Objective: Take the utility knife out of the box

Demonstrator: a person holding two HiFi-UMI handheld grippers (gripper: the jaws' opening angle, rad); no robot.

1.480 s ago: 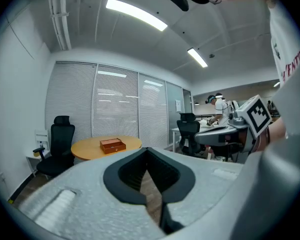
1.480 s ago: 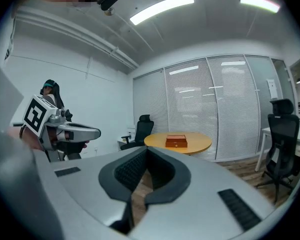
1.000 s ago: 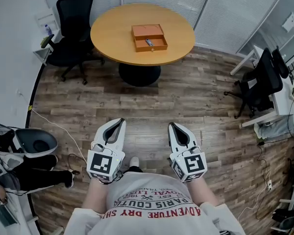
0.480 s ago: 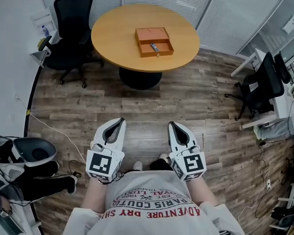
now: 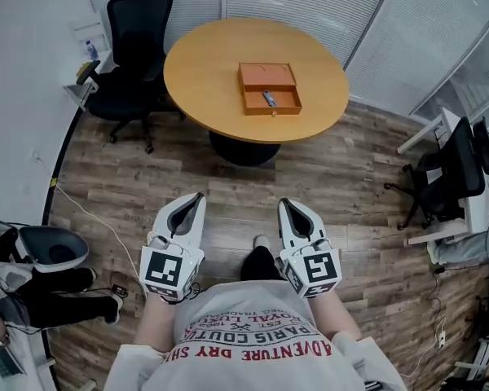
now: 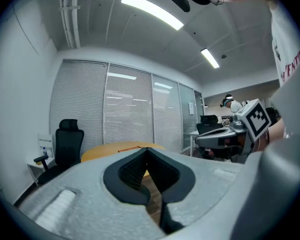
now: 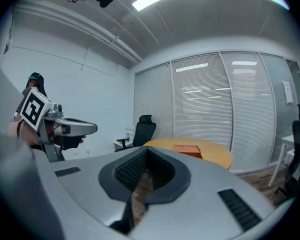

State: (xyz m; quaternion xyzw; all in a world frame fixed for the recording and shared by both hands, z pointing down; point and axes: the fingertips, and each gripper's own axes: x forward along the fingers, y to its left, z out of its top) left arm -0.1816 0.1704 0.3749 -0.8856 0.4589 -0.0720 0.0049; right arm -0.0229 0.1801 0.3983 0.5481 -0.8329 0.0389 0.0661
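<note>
An open orange box (image 5: 270, 88) lies on a round wooden table (image 5: 220, 72) well ahead of me. Inside its front half lies the utility knife (image 5: 269, 98), small and grey. My left gripper (image 5: 198, 198) and right gripper (image 5: 284, 204) are held side by side over the wooden floor, short of the table, both pointing at it. Both are shut with nothing in them. In the right gripper view the box (image 7: 186, 150) shows on the table (image 7: 215, 155) beyond the shut tips (image 7: 146, 150). The left gripper view shows the table (image 6: 102, 152) behind its tips (image 6: 147, 150).
A black office chair (image 5: 137, 35) stands left of the table beside a small white shelf (image 5: 88, 63). Another black chair (image 5: 450, 169) and a white desk (image 5: 428, 133) are at the right. A grey bin (image 5: 53, 247) and cables (image 5: 90, 218) lie on the floor at the left.
The table and box have come nearer and shifted right in the head view as I walk forward. Both grippers keep the same shut pose in front of me.
</note>
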